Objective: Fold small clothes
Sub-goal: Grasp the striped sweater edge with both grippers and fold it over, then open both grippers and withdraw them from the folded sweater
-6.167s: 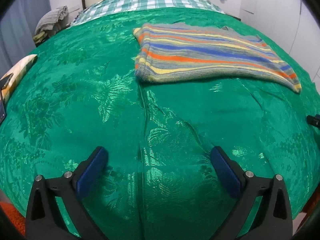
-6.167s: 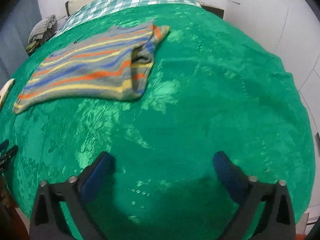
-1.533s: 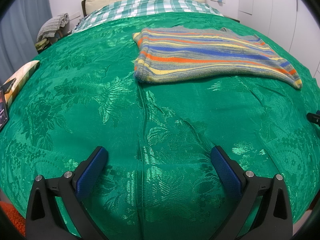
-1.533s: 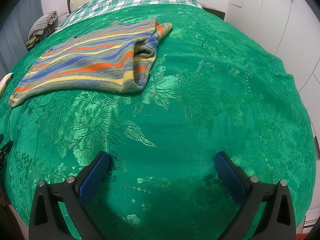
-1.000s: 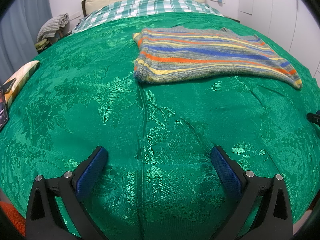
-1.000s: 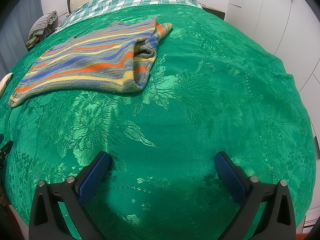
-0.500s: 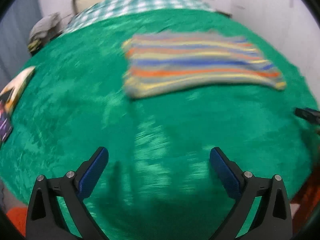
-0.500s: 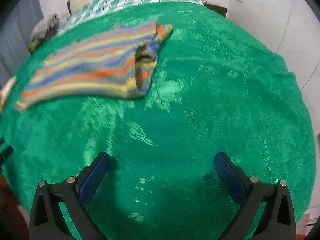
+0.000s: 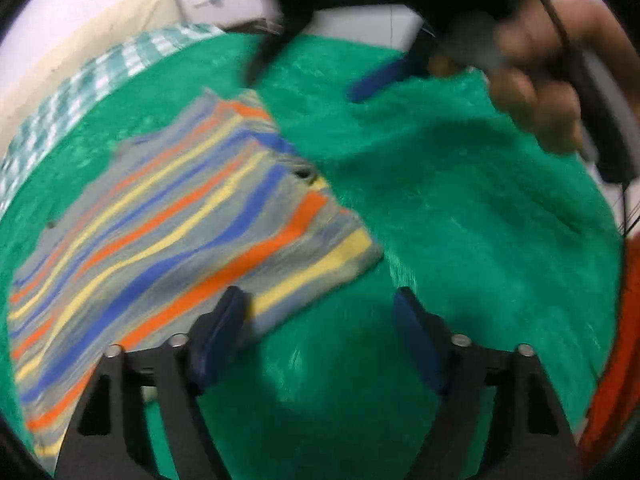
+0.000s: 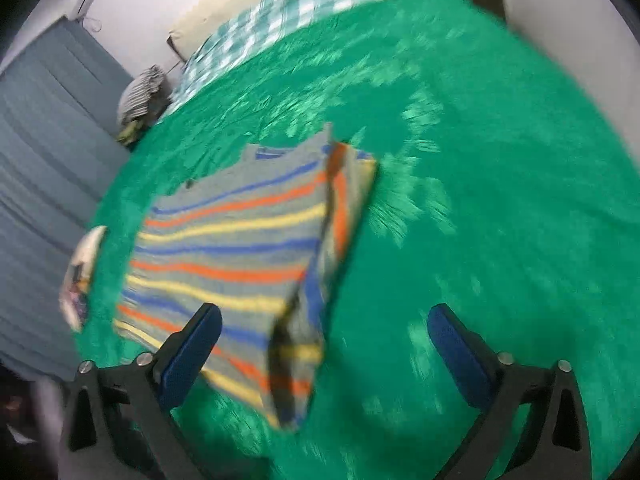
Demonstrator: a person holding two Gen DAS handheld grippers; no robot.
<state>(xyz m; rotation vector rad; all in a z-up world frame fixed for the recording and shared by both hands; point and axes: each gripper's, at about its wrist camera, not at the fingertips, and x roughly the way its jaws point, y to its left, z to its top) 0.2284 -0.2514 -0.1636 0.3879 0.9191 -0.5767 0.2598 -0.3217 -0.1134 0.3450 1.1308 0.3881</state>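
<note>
Sweater (image 9: 172, 216) lies on the bed (image 9: 460, 208) at ten o'clock, folded only partly, further folds left, we judge. Our left hand-held gripper (image 9: 320, 320), jaws just narrowing but empty, nears its corner; our right hand-held gripper (image 10: 324, 336) gapes wide, empty.

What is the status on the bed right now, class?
Left gripper jaws just narrowed, nothing between them. Right gripper jaws wide, empty. Striped sweater lies half-folded on green bedspread. Nothing in the way.

Black hand-held gripper (image 9: 320, 320), blue pads (image 9: 218, 330), silver screws
</note>
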